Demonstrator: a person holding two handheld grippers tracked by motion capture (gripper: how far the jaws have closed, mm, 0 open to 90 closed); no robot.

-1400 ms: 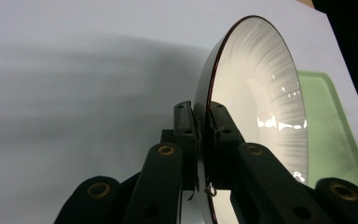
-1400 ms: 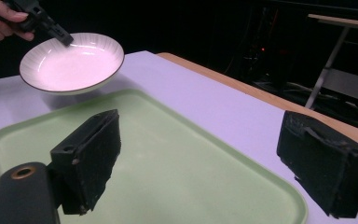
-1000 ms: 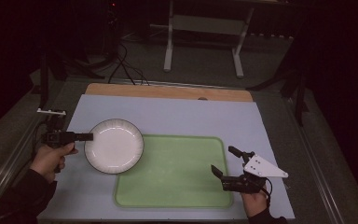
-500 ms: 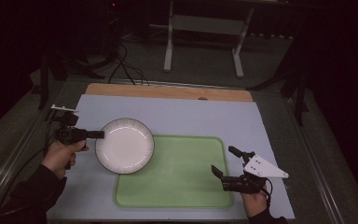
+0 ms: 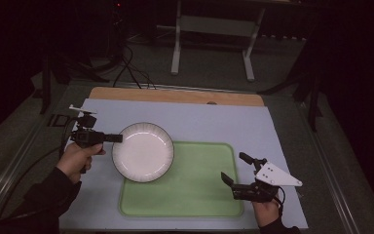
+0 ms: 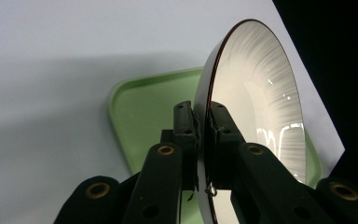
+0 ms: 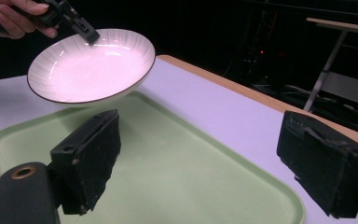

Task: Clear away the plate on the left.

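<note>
Carrying a white ribbed plate (image 5: 142, 151) by its rim, the left gripper (image 5: 118, 138) is holding it lifted off the lilac surface (image 5: 214, 122), its jaws clamped on the plate's edge, as the left gripper view (image 6: 204, 122) shows plainly. The plate (image 7: 89, 65) is hanging over the near-left corner of the green tray (image 5: 195, 185), part of it above the tray and part above the bare surface, and in the right gripper view it is sitting clear of the tray (image 7: 177, 172) with shade beneath it. The right gripper (image 5: 236, 169) is waiting beside the tray's right edge with its jaws standing wide apart and nothing between them.

By my reading, the pick-up is done and the carry is under way. What is left is bringing the plate fully over the tray, lowering it flat and letting go of the rim.
</note>
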